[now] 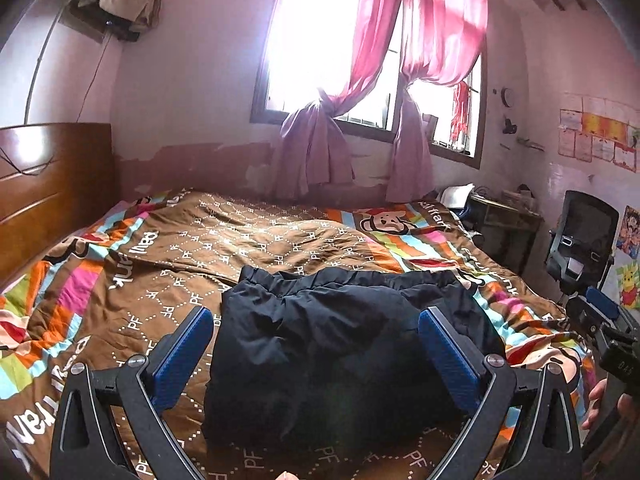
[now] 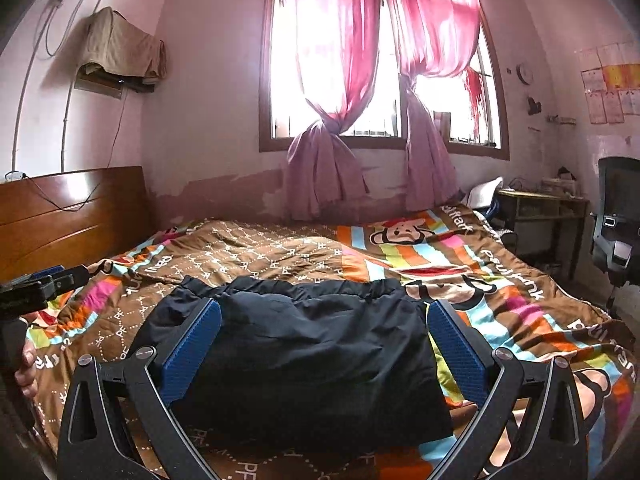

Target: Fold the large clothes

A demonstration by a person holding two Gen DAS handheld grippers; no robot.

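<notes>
A dark navy garment [image 1: 340, 352] lies folded in a thick bundle on the bed, its elastic waistband at the far edge; it also shows in the right wrist view [image 2: 304, 364]. My left gripper [image 1: 316, 320] is open and empty, held above the near part of the bundle with its blue pads either side. My right gripper [image 2: 324, 316] is open and empty, hovering over the same bundle. The right gripper shows at the right edge of the left wrist view [image 1: 608, 320], and the left gripper shows at the left edge of the right wrist view [image 2: 44, 280].
The bed carries a brown and striped cartoon quilt [image 1: 248, 240]. A wooden headboard [image 1: 48, 184] stands on the left. A window with pink curtains [image 1: 360, 60] is behind the bed. A desk [image 1: 504, 216] and black office chair [image 1: 580, 236] stand at the right.
</notes>
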